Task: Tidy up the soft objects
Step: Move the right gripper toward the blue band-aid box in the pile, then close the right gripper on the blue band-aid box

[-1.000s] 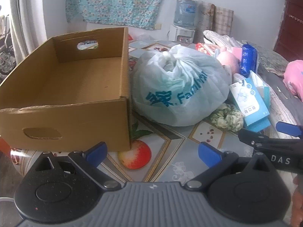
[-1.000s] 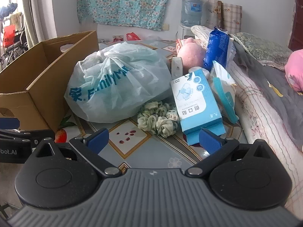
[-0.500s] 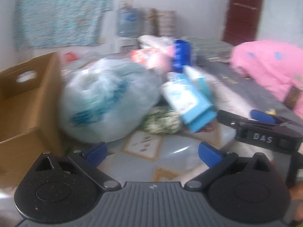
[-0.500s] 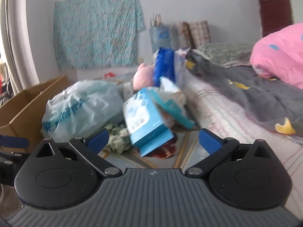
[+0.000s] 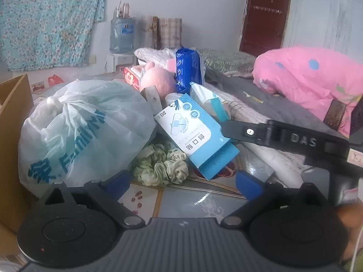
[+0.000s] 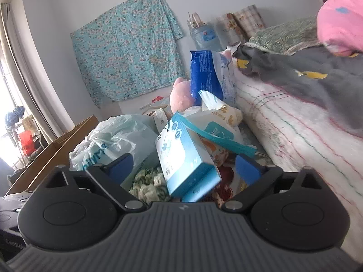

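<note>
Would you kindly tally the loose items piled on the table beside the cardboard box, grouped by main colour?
Pale green: 2, the knotted plastic bag and the scrunchie.
Blue: 2, the light blue carton and the dark blue packet.
Pink: 1, the plush toy.
White and teal: 1, the wipes pack.
Total: 6. Things behind the pile are too hidden to count.
</note>
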Action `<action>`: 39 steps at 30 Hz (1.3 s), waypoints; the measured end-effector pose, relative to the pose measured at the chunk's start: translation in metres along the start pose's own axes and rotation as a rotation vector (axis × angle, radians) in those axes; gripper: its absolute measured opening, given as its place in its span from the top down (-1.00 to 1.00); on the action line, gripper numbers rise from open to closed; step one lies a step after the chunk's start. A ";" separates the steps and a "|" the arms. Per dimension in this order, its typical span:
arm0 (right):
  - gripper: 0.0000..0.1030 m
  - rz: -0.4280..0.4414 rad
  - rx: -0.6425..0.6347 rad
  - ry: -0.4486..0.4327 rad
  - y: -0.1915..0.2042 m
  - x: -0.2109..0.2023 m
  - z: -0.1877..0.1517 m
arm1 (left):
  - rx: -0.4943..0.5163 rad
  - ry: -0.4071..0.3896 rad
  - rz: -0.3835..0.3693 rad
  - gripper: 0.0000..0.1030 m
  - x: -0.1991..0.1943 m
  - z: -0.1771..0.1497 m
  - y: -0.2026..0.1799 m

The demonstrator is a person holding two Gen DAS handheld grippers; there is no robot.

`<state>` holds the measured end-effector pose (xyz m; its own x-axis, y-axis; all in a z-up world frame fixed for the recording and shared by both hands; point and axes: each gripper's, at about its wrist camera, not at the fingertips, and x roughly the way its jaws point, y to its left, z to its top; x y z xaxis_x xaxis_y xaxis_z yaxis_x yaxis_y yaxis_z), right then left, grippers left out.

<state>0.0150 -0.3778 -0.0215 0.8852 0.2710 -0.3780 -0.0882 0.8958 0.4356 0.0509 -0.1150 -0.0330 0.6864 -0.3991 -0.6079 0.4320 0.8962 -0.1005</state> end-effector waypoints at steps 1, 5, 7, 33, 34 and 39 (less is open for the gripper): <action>-0.72 0.009 0.008 0.003 -0.003 0.007 0.002 | 0.000 0.009 0.011 -0.93 0.005 0.004 0.000; -0.41 0.044 0.044 0.031 -0.012 0.030 0.007 | -0.031 0.003 0.054 -0.68 0.016 0.013 0.005; -0.25 0.049 0.060 0.051 -0.016 0.040 0.006 | -0.060 0.017 0.043 -0.53 0.025 0.017 0.008; 0.26 0.160 0.290 0.230 -0.053 0.045 -0.014 | -0.065 0.118 -0.041 0.15 0.056 0.017 0.008; 0.26 0.157 0.287 0.220 -0.054 0.043 -0.013 | -0.071 0.111 -0.045 0.15 0.054 0.017 0.009; 0.18 0.159 0.292 0.169 -0.056 0.039 -0.003 | -0.077 0.099 -0.055 0.03 0.049 0.023 0.009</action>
<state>0.0531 -0.4162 -0.0632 0.7807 0.4752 -0.4057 -0.0631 0.7060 0.7054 0.1017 -0.1314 -0.0461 0.6000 -0.4303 -0.6744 0.4187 0.8872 -0.1937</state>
